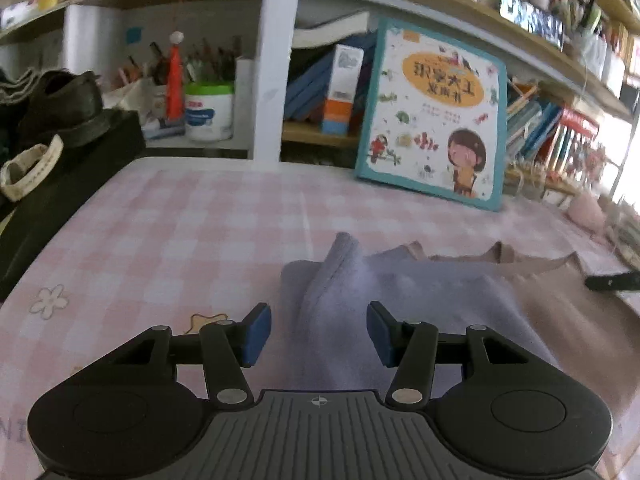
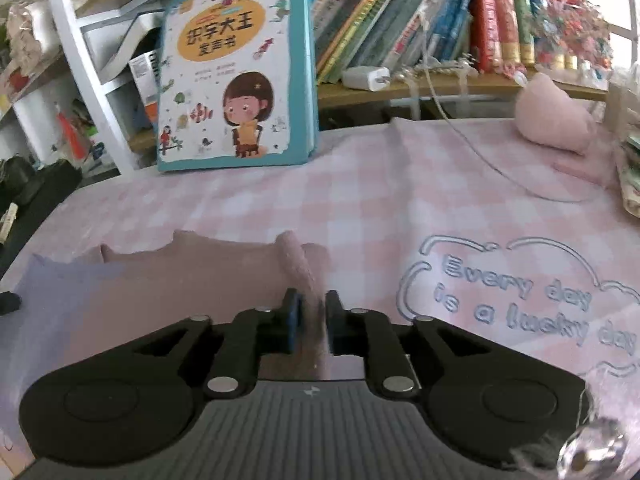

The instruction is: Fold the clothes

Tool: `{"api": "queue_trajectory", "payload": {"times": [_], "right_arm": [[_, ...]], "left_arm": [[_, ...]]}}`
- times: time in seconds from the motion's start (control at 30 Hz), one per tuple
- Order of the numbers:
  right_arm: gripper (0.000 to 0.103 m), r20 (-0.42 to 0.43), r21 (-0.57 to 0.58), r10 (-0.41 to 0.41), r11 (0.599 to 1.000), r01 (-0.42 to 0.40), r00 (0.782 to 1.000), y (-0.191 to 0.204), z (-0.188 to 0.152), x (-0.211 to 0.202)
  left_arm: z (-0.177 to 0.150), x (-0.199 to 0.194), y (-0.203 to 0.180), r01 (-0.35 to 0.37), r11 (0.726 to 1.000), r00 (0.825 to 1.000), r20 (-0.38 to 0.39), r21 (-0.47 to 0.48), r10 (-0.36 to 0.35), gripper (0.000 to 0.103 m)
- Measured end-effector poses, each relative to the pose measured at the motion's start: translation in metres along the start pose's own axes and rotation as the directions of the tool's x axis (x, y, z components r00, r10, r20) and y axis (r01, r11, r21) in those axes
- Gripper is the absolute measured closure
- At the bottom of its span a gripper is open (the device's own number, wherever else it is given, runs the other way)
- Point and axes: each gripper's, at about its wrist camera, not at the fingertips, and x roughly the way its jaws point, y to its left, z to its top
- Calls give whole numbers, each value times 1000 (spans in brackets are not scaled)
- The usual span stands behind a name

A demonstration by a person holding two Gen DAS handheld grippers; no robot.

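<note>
A two-tone garment, lavender (image 1: 360, 312) on one side and dusty pink (image 1: 568, 320) on the other, lies on the pink checked tablecloth (image 1: 180, 232). My left gripper (image 1: 319, 334) is open, its blue pads astride a raised lavender fold, not touching it. My right gripper (image 2: 311, 322) is shut on a pinched-up ridge of the pink part (image 2: 298, 264). The lavender part shows at the left of the right wrist view (image 2: 48, 312). The right gripper's tip shows at the right edge of the left wrist view (image 1: 612, 281).
A teal children's book (image 1: 436, 120) (image 2: 236, 68) leans against the shelf at the table's back. Bookshelves with books stand behind. A black box with shoes (image 1: 60, 152) sits at the left edge. A pink plush (image 2: 556, 116) and a white cable (image 2: 500, 168) lie back right.
</note>
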Motion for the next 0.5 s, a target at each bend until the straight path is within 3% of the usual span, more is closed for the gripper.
{"api": "queue_trajectory", "payload": {"times": [0.17, 0.27, 0.33, 0.5], "right_arm": [[66, 30, -60, -45, 997, 47, 999, 3, -8, -32], [52, 79, -185, -20, 982, 34, 997, 25, -25, -63], [34, 110, -267, 0, 963, 29, 994, 40, -37, -84], [24, 118, -396, 78, 918, -25, 990, 71, -66, -118]], "left_arm": [[-4, -34, -3, 23, 999, 999, 29, -25, -22, 48], [-12, -53, -14, 42, 999, 999, 14, -10, -42, 43], [-18, -67, -27, 49, 999, 999, 9, 19, -49, 39], [-35, -95, -56, 102, 992, 995, 9, 71, -103, 29]]}}
